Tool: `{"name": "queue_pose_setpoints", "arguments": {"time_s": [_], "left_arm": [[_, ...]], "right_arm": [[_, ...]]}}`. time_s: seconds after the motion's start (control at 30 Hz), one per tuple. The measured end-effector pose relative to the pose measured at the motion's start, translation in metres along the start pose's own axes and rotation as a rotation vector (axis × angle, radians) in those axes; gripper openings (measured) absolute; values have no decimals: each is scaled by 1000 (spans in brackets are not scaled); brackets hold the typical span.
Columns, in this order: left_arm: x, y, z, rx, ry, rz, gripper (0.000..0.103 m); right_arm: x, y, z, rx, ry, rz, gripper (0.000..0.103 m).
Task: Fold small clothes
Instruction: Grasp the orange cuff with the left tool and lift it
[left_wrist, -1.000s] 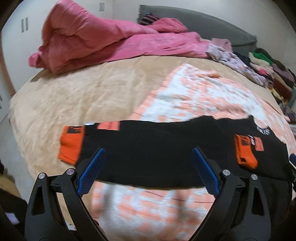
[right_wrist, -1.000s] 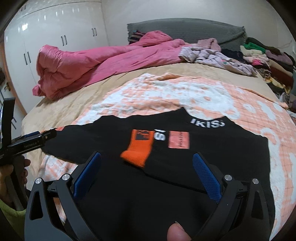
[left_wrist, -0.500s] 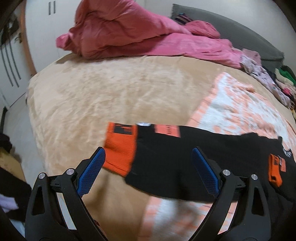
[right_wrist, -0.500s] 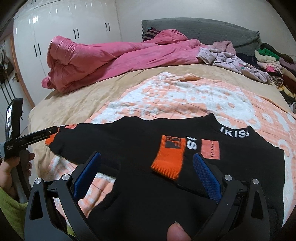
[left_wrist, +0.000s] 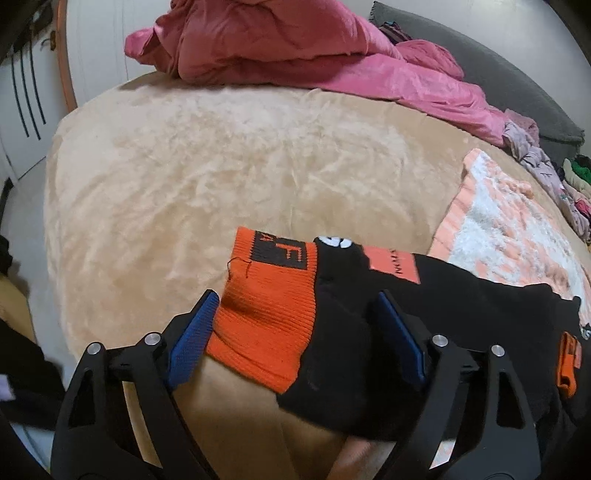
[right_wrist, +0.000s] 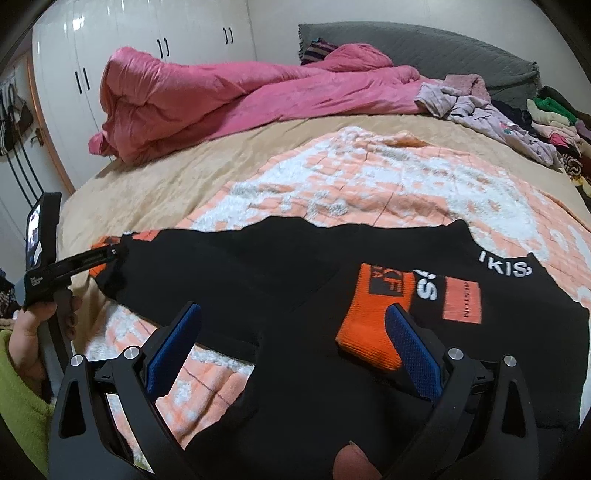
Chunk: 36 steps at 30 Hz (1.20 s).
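A black sweatshirt (right_wrist: 258, 273) with orange cuffs lies flat on the bed. Its left sleeve stretches out sideways, ending in an orange cuff (left_wrist: 269, 314). My left gripper (left_wrist: 295, 339) is open, its blue pads either side of that cuff and sleeve end. From the right wrist view the left gripper (right_wrist: 110, 254) sits at the sleeve's end. The other sleeve is folded over the chest, its orange cuff (right_wrist: 373, 317) beside white lettering. My right gripper (right_wrist: 295, 347) is open above the sweatshirt's body, holding nothing.
An orange-and-white blanket (right_wrist: 369, 184) lies under the sweatshirt on a beige bedspread (left_wrist: 221, 166). A pink duvet (right_wrist: 229, 96) is heaped at the back. Loose clothes (right_wrist: 498, 118) pile at the right. White wardrobes (right_wrist: 129, 37) stand left.
My left gripper has moved left along the outstretched sleeve to its orange cuff, which now lies between the pads. The right gripper shifted left over the body. Both stay open.
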<state>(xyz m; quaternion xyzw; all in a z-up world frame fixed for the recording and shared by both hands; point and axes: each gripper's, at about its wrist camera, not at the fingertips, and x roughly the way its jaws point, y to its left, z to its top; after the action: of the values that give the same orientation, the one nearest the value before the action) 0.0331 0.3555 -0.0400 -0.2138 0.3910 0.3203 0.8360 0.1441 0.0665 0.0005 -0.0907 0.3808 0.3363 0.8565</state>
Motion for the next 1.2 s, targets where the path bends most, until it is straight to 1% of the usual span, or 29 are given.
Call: {"name": "queue_pose_setpoints", "arguments": {"time_s": [0.1,0.13,0.17,0.2,0.23,0.27,0.3,0.33,0.47,0.63,0.73,0.77,0.87,0.97,1.1,1.2], "left_arm": [[5,-6,-2,24,-13,41,72],[6,-8,-3,29,-18,51,63],[8,-9,-3,33,-25,59,49],[8,-11,-4,41,-31,62,42],[6,-12,-4,48,-37,58,31],[5,-13,-4,54,-41,50,24],[2,-15,-4,63,-52,43,21],[0,-16,-4,69,-59,34,15],[-13,-21,-4,68,-76,-33,12],[-43,-26,1,48,-112,-163,12],[-63,-33,4,31,-121,-271,12],[-68,-37,4,34,-124,-292,12],[-88,-57,2,70,-157,-343,12],[-107,-80,0,95,-177,-411,12],[-124,-104,-4,125,-186,-469,12],[-129,-121,-8,138,-172,-510,12]], "right_arm": [[16,2,-3,-6,37,-10,99],[19,3,-5,-6,46,-13,99],[22,3,-6,-5,54,-10,99],[23,3,-8,-2,57,-7,99],[24,2,-8,2,59,-7,99],[24,2,-9,6,58,-6,99],[23,0,-10,14,58,-3,99],[22,-2,-11,18,58,-2,99],[12,-12,-13,42,36,-7,99],[-6,-34,-19,89,4,-24,98],[-21,-51,-24,130,-17,-38,98],[-25,-55,-25,141,-23,-42,98],[-42,-73,-32,184,-52,-54,98],[-54,-87,-39,214,-68,-68,98],[-71,-107,-48,259,-93,-89,98],[-83,-121,-54,292,-112,-98,98]]}}
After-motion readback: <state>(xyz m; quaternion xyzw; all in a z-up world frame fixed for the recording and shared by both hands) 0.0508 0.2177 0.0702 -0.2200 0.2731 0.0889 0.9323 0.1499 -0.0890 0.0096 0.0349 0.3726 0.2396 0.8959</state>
